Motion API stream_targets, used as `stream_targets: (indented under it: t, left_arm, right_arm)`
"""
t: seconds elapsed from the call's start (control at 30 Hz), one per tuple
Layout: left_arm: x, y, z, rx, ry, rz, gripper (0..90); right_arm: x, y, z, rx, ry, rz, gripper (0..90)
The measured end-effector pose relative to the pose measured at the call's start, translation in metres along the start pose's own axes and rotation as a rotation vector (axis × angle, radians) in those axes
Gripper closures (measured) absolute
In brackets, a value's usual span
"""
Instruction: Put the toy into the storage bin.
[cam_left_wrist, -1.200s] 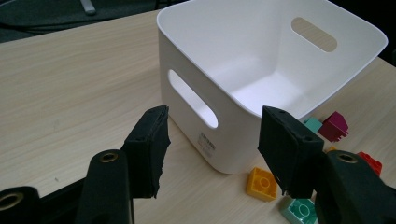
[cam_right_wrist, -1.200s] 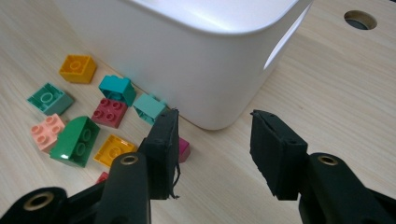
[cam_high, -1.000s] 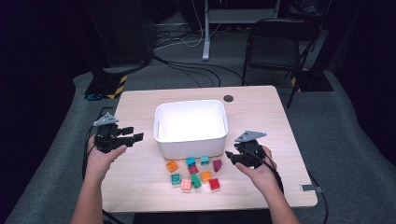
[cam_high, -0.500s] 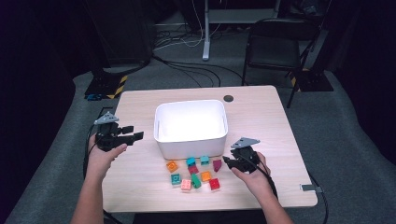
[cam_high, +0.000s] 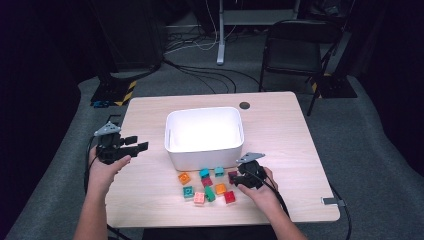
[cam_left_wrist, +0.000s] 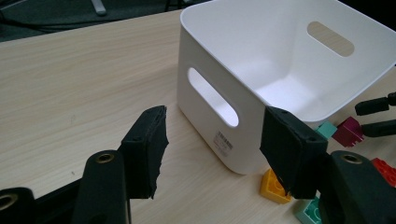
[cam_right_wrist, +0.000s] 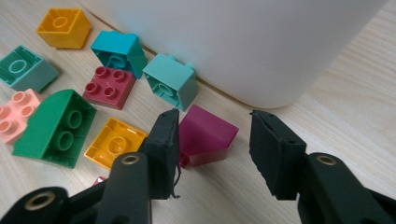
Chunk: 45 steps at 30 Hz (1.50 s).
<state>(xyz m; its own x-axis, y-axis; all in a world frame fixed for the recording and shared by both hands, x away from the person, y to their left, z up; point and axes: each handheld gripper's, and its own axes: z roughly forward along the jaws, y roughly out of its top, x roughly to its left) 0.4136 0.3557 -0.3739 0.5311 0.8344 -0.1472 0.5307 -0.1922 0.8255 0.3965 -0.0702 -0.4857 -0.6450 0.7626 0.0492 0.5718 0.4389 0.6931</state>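
**Right gripper low over the magenta brick, left gripper idle beside the bin**

The high view lays out the whole worktop (cam_high: 280, 125): a white bin (cam_high: 204, 150) at its middle, a cluster of toy bricks at the bin's 6 o'clock, the left gripper (cam_high: 136, 146) at the bin's 9 o'clock and the right gripper (cam_high: 239, 180) at the cluster's 3 o'clock edge. From there the bricks are small blobs of colour.

The right gripper view supplies the detail. A magenta brick (cam_right_wrist: 205, 135) lies on the wood just in front of the bin wall, between the two black jaws and closer to the left-hand one; whether that pad touches it I cannot tell, and the other pad stands clear of it. The jaws are apart (they have just been opening). At the brick's 12 o'clock sits a mint brick (cam_right_wrist: 170, 86); at its 9 o'clock, a yellow brick (cam_right_wrist: 114, 142) and a green arched brick (cam_right_wrist: 56, 128).

The left gripper view adds the bin's handle slot (cam_left_wrist: 212, 95) and a label low on the wall. Its jaws stand apart with nothing between them, the bin's corner beyond.
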Motion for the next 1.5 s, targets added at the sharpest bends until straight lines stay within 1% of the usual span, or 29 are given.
stream_targets:
  t: [0.07,0.1,0.2,0.27,0.3,0.33,0.37,0.4,0.43,0.5,0.53,0.57,0.6,0.63,0.67,0.7,0.73,0.77,0.83,0.87,0.9,0.97,1.0,1.07,1.1,1.23,1.37,1.47,1.5]
  left_arm:
    - [0.001,0.001,0.0,0.002,-0.002,0.001,40.6]
    - [0.0,0.001,0.001,-0.002,-0.001,-0.004,40.6]
    - [0.0,-0.001,0.004,0.016,-0.003,-0.002,40.6]
    - [0.001,-0.001,0.006,0.02,0.0,-0.005,40.7]
    - [0.001,-0.001,0.006,0.02,0.0,-0.005,40.6]
    - [0.001,-0.001,0.006,0.019,-0.001,-0.003,40.6]
    - [0.001,-0.001,0.007,0.019,-0.003,-0.004,40.6]
    - [0.001,-0.001,0.007,0.018,-0.002,-0.006,40.6]
    - [0.0,-0.001,0.007,0.018,-0.003,-0.006,40.6]
    - [0.0,-0.001,0.007,0.017,-0.004,-0.007,40.7]
    - [0.001,-0.001,0.007,0.019,-0.004,-0.004,40.6]
    - [0.001,-0.001,0.007,0.01,-0.002,-0.012,40.6]
    - [0.001,-0.001,0.007,0.01,-0.002,-0.012,40.6]
    - [0.002,-0.001,0.007,0.01,-0.003,-0.011,40.6]
    - [0.002,-0.001,0.007,0.007,-0.002,-0.012,40.6]
    - [0.002,-0.001,0.007,0.007,-0.002,-0.012,40.6]
    - [0.002,0.0,0.007,0.011,-0.004,-0.009,40.6]
    - [0.002,0.0,0.008,0.016,-0.004,-0.008,40.6]
    - [0.002,0.0,0.01,0.017,-0.005,-0.008,40.6]
    - [0.002,0.0,0.01,0.017,-0.005,-0.008,40.6]
    - [0.001,0.0,0.01,0.019,-0.009,-0.001,40.6]
    - [0.001,0.0,0.01,0.018,-0.009,0.0,40.6]
    - [0.001,0.0,0.009,0.013,-0.008,-0.006,40.6]
    - [0.001,0.0,0.009,0.013,-0.008,-0.004,40.6]
    - [0.001,0.0,0.009,0.01,-0.008,-0.004,40.6]
    - [0.0,0.0,0.007,0.005,-0.009,-0.004,40.6]
    - [0.001,0.0,0.005,0.002,-0.008,-0.005,40.6]
    - [0.003,0.0,0.006,0.004,-0.007,-0.007,40.6]
    - [0.003,0.0,0.006,0.004,-0.007,-0.007,40.6]
  right_arm:
    - [0.002,-0.003,0.004,-0.004,-0.001,0.012,46.7]
    - [0.002,-0.003,0.004,-0.004,-0.001,0.012,46.7]
    - [0.001,-0.002,0.005,-0.011,0.005,0.0,46.6]
    - [0.002,-0.001,0.007,-0.016,0.013,0.017,45.3]
    - [0.002,-0.001,0.007,-0.016,0.013,0.017,45.3]
    - [0.003,-0.002,0.01,0.001,0.002,0.021,43.5]
    - [0.003,-0.002,0.01,0.001,0.002,0.021,43.5]
    - [0.004,-0.003,0.013,0.007,-0.008,0.039,42.0]
    - [0.004,-0.003,0.014,0.005,-0.013,0.03,41.7]
    - [0.005,-0.003,0.015,0.008,-0.02,0.033,41.7]
    - [0.005,-0.002,0.017,0.007,-0.027,0.02,41.7]
    - [0.006,-0.003,0.019,0.018,-0.046,0.011,42.7]
    - [0.006,-0.003,0.019,0.018,-0.046,0.011,42.7]
    - [0.006,-0.004,0.019,0.021,-0.065,-0.013,46.2]
    - [0.006,-0.005,0.018,0.025,-0.068,-0.019,47.8]
    - [0.006,-0.005,0.018,0.025,-0.068,-0.019,47.8]
    - [0.006,-0.006,0.017,0.027,-0.068,-0.02,50.0]
    - [0.006,-0.006,0.016,0.032,-0.064,-0.01,52.3]
    - [0.001,-0.007,0.015,0.033,-0.049,-0.013,53.6]
    - [0.001,-0.007,0.015,0.033,-0.049,-0.013,53.6]
    - [0.0,-0.007,0.017,0.035,-0.054,-0.022,48.6]
    - [0.001,-0.007,0.018,0.041,-0.057,-0.032,47.8]
    - [0.002,-0.007,0.02,0.04,-0.06,-0.041,48.4]
    - [0.002,-0.007,0.02,0.039,-0.061,-0.047,49.1]
    - [0.003,-0.006,0.02,0.028,-0.069,-0.053,51.1]
    - [0.005,-0.004,0.019,0.025,-0.072,-0.058,57.9]
    - [0.005,-0.003,0.019,0.03,-0.065,-0.063,58.2]
    - [0.007,-0.001,0.015,0.028,-0.058,-0.074,58.3]
    - [0.007,-0.001,0.014,0.03,-0.05,-0.07,58.4]
